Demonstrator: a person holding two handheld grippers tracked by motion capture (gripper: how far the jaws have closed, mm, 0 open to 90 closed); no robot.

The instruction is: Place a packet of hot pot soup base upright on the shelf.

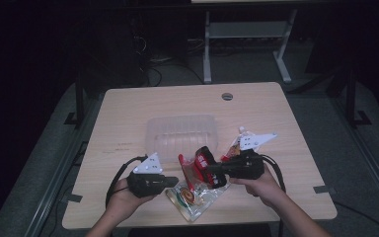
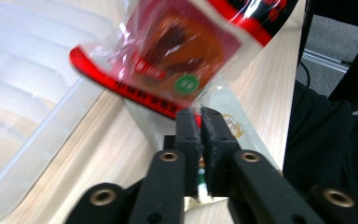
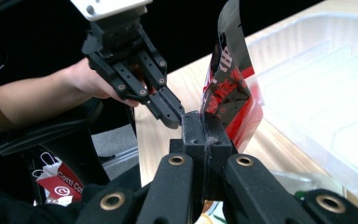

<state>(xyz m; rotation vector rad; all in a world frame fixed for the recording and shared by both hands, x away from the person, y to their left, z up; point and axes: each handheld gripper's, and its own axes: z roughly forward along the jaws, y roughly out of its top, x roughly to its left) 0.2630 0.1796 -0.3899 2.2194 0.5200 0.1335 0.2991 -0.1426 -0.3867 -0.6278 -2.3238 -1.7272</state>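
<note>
**Red snack packet clamped in right gripper, lifted off the table**

Right gripper [image 1: 212, 169] points left, jaws pressed together on the edge of the red snack packet [image 1: 201, 168]. In the right gripper view the packet [image 3: 229, 88] stands upright from the jaw tips, glossy, red and black.

Packet hangs above the table [image 1: 128, 113], near the front edge, just in front of the clear plastic tray [image 1: 180, 131] at the table's middle.

Left gripper [image 1: 173, 181] points right, toward the packet, jaws together; its tips sit just left of and below the packet. In the left gripper view the closed jaws meet right at the packet's lower edge [image 2: 168, 51]; whether they pinch it I cannot tell, as the frame is blurred there.

A clear packet with a round printed mark [image 1: 191, 197] lies flat on the table under both grippers, close to the front edge.
</note>
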